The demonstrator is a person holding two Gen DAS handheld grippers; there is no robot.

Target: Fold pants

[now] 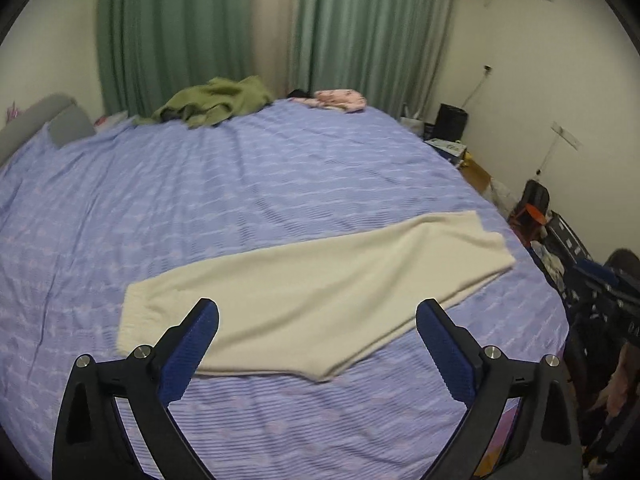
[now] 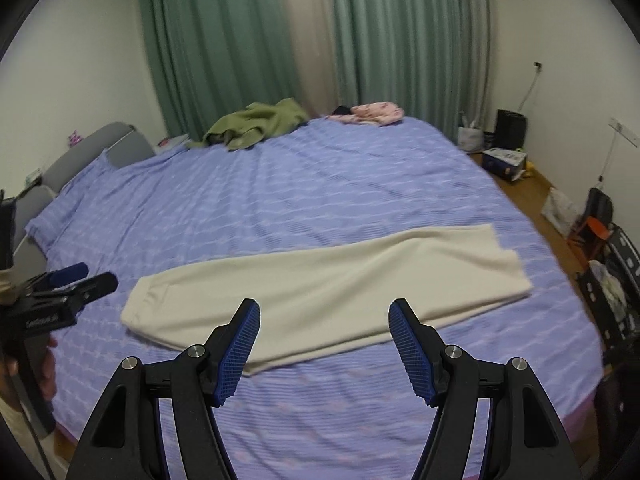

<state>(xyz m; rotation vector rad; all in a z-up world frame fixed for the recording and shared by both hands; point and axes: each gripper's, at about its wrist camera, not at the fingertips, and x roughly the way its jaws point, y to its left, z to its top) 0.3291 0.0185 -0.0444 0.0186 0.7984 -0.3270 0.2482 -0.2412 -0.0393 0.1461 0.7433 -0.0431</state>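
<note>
in the left wrist view, the left gripper [image 1: 318,322] hangs above the bed [image 1: 280,176] with its jaws spread wide and nothing between them. below lie the cream pants [image 1: 320,292], flat on the lavender sheet near the bed's front edge, one leg laid over the other in a long strip — waist end at the left, cuffs at the right.

in the right wrist view, the right gripper [image 2: 325,322] stands partly open, also empty, over the strip's middle. the left gripper shows at the far left, beside the waist (a hand below it).

my guess: the next fold brings cuffs to waist. the cuffs sit slightly staggered, so a pinch catching only the top layer could drag the legs apart — skewing the fold.
</note>
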